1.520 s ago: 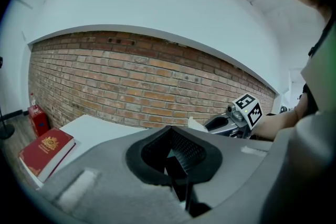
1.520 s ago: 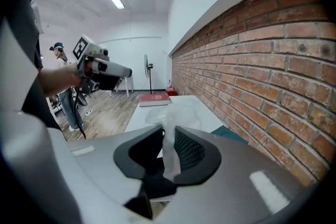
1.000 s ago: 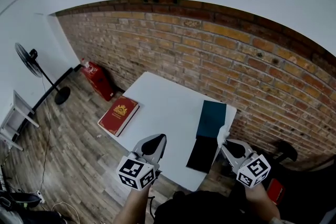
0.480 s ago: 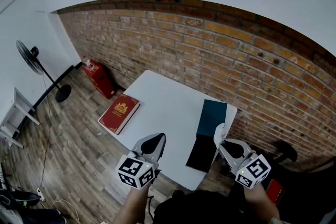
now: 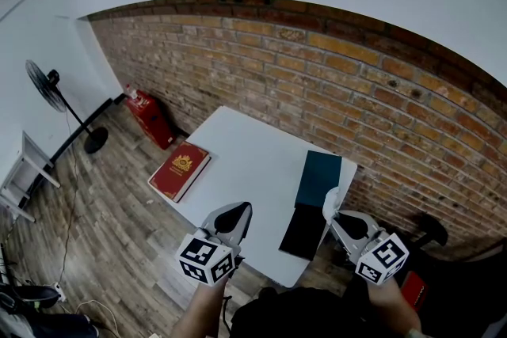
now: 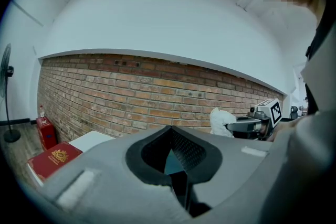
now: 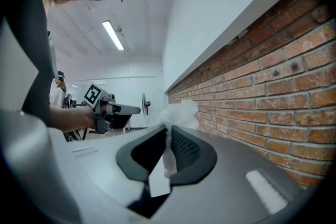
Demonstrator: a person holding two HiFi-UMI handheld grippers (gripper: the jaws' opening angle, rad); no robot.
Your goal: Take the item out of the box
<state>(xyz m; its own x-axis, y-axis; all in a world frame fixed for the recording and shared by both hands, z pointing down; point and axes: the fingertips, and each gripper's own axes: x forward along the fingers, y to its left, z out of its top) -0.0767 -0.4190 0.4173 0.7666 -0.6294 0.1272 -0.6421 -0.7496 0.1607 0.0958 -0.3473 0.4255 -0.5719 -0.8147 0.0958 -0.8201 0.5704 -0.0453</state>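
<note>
On the white table [image 5: 245, 150] an open box [image 5: 303, 232] lies at the right edge, its teal lid [image 5: 319, 178] folded back beyond the black base. My right gripper [image 5: 336, 210] hovers over the box's right side, shut on a crumpled white item [image 5: 332, 200]. In the right gripper view the white item [image 7: 179, 112] sticks out past the pinching jaws [image 7: 168, 148]. My left gripper [image 5: 238, 211] is shut and empty above the table's near edge. The left gripper view shows its tips [image 6: 170, 139] meeting, with the white item [image 6: 220, 121] off to the right.
A red book [image 5: 180, 172] lies on the table's left corner. The brick wall [image 5: 333, 83] runs behind the table. A red fire extinguisher [image 5: 146, 119] and a standing fan [image 5: 49, 95] are on the wooden floor at the left.
My right gripper has risen slightly and shifted a little left with the white item in it. The left gripper has barely moved.
</note>
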